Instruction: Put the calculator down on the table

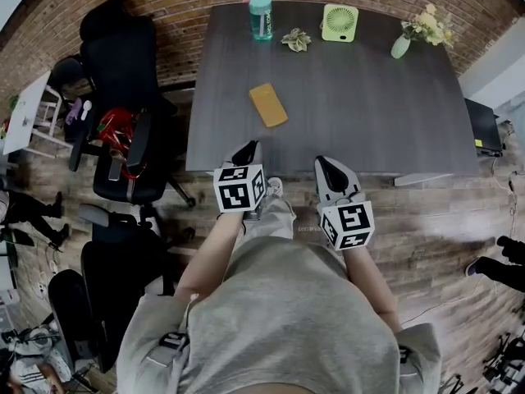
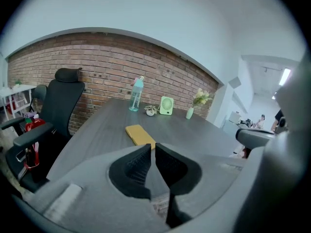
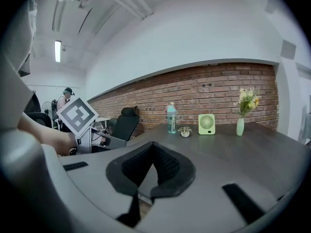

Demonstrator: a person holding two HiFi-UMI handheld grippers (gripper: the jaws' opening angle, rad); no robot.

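Observation:
A flat yellow calculator (image 1: pixel 268 105) lies on the dark grey table (image 1: pixel 369 113), left of the middle and a little in from the front edge; the left gripper view shows the calculator (image 2: pixel 140 135) just beyond the jaw tips. My left gripper (image 1: pixel 246 150) hovers over the table's front edge, short of the calculator and apart from it, its jaws (image 2: pixel 152 147) shut with nothing between them. My right gripper (image 1: pixel 328 164) is held beside it at the same edge, also shut and empty (image 3: pixel 151 147). The right gripper view does not show the calculator.
Along the table's far edge stand a teal bottle (image 1: pixel 261 11), a small plant (image 1: pixel 296 39), a green fan (image 1: pixel 340 22) and a vase of flowers (image 1: pixel 418 31). Black office chairs (image 1: pixel 123 80) crowd the left side. A dark desk corner (image 1: pixel 484 130) sits at right.

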